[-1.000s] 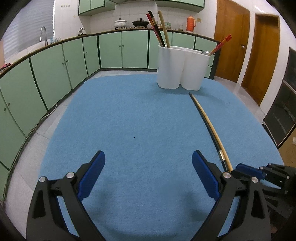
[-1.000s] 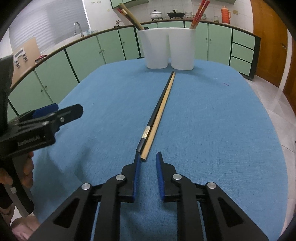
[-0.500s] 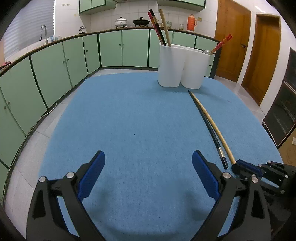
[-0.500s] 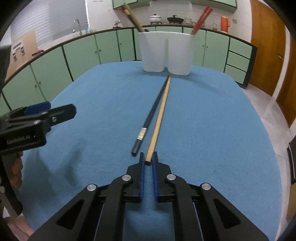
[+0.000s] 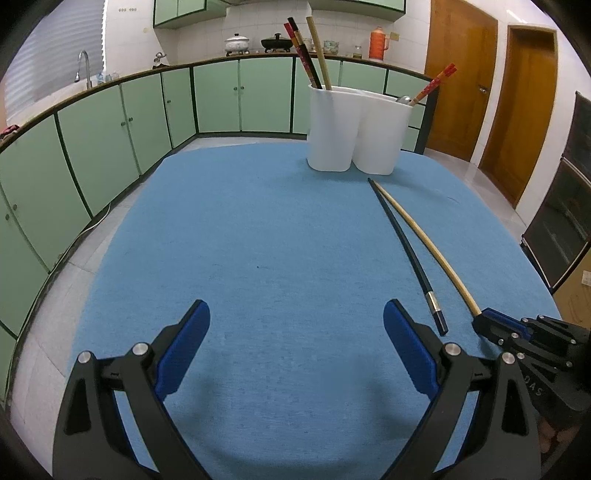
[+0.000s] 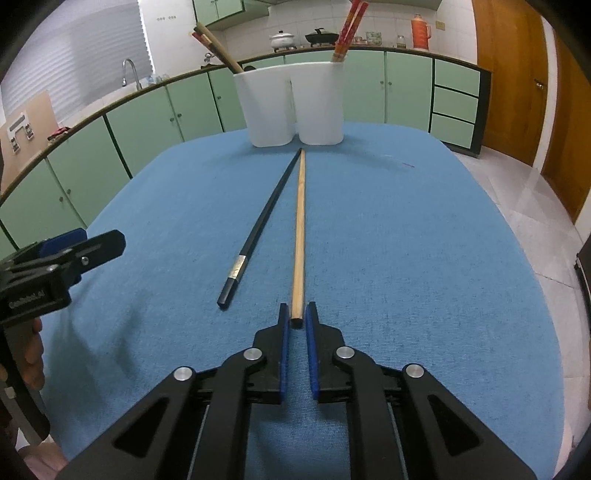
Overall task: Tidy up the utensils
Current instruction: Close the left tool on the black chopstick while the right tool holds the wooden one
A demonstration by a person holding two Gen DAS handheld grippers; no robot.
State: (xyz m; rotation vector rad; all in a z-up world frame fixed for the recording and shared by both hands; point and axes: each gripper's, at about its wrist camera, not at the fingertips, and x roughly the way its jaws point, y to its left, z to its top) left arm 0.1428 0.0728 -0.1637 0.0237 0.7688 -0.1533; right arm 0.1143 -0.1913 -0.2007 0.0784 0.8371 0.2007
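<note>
A tan wooden chopstick (image 6: 299,229) and a black chopstick (image 6: 260,230) lie side by side on the blue cloth (image 6: 406,258), pointing at a white two-part utensil holder (image 6: 291,105). My right gripper (image 6: 296,319) is shut on the near end of the wooden chopstick. The left wrist view shows the same chopsticks, wooden (image 5: 432,249) and black (image 5: 408,251), the holder (image 5: 356,133) and my right gripper (image 5: 484,319). My left gripper (image 5: 295,343) is open and empty, to the left of the chopsticks.
The holder has several chopsticks standing in it (image 5: 310,55), red ones (image 6: 347,33) in the right part. Green cabinets (image 5: 110,125) ring the table. Wooden doors (image 5: 517,110) stand at the right.
My right gripper has closed its jaws around the near end of the wooden chopstick and turned it a little away from the black one. My left gripper has stayed open and barely moved.
</note>
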